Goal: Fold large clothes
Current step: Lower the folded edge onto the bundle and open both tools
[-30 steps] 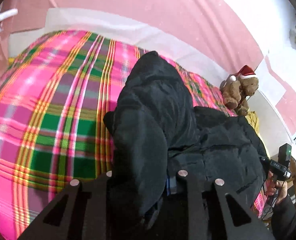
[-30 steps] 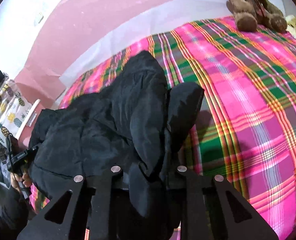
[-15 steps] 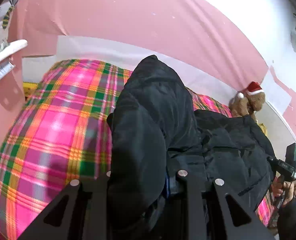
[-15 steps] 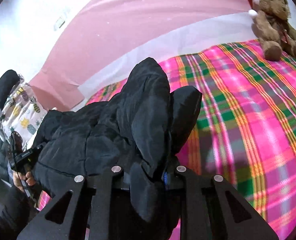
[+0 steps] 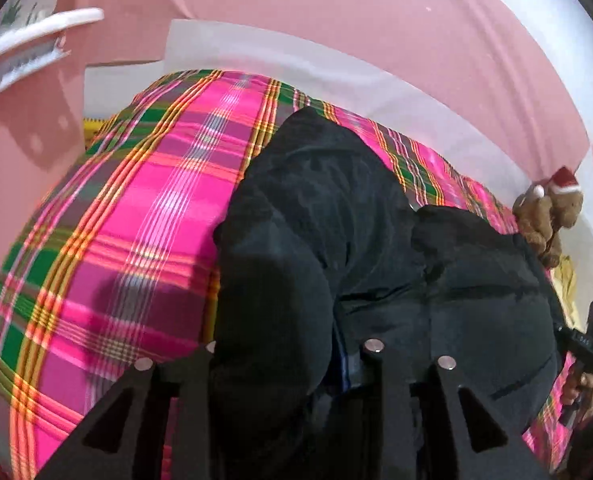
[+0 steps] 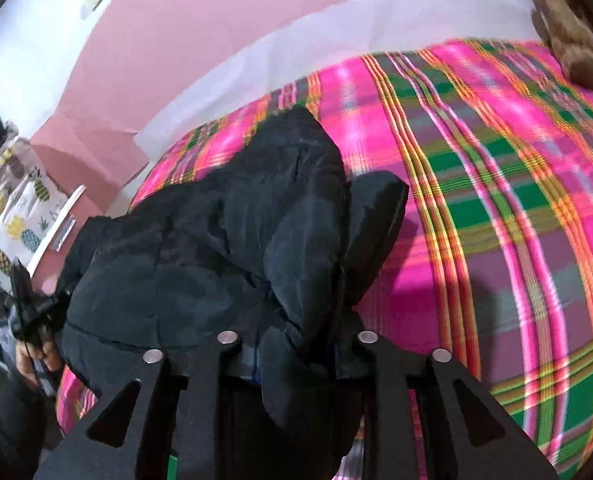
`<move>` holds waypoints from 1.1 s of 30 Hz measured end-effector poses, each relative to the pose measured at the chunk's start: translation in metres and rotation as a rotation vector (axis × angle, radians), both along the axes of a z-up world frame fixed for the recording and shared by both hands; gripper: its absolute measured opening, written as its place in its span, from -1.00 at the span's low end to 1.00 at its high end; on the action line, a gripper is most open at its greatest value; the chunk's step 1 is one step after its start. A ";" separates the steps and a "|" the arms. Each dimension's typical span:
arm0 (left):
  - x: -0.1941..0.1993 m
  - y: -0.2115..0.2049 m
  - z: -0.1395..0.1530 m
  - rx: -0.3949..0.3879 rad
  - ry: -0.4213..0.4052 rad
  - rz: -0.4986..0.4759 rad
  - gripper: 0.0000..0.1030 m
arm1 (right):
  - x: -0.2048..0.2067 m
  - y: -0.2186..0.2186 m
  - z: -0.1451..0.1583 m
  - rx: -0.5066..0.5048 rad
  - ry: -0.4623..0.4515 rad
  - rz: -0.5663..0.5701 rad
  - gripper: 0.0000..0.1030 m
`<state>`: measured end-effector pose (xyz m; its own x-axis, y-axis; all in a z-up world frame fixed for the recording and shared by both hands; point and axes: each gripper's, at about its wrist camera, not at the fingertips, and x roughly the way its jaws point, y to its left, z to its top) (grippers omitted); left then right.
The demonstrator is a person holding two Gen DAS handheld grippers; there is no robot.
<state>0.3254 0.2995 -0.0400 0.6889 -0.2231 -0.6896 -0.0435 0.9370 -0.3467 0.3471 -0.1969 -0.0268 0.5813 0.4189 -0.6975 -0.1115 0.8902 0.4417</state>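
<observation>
One wide bed covered in a pink, green and yellow plaid blanket (image 5: pixel 144 240) fills the room's middle. On it lies one bulky black padded coat (image 5: pixel 336 248), bunched into puffy folds across the near side. Two black grippers hold it: the left gripper (image 5: pixel 288 364) and the right gripper (image 6: pixel 296 344) each have a thick fold of coat between their jaws, which have just been opening. One brown teddy bear in a red hat (image 5: pixel 548 216) sits at the far edge.

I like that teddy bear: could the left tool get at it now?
Probably not: the left tool, jaws just opening wider, has the black jacket between them, and the teddy bear sits beyond it.
</observation>
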 end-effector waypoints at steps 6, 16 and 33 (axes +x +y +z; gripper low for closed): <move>-0.006 0.000 0.005 0.026 0.030 0.053 0.12 | -0.005 -0.004 0.004 -0.040 0.035 -0.017 -0.11; -0.032 0.001 0.046 0.132 -0.037 0.144 0.24 | -0.035 -0.010 0.049 -0.146 -0.051 -0.083 -0.05; -0.011 -0.029 0.017 0.205 -0.026 0.108 0.42 | -0.022 0.030 0.022 -0.258 -0.024 0.010 -0.05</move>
<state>0.3147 0.2708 -0.0233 0.7196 -0.0041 -0.6943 -0.1409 0.9783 -0.1518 0.3254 -0.1673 -0.0046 0.5955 0.2345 -0.7684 -0.1285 0.9719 0.1971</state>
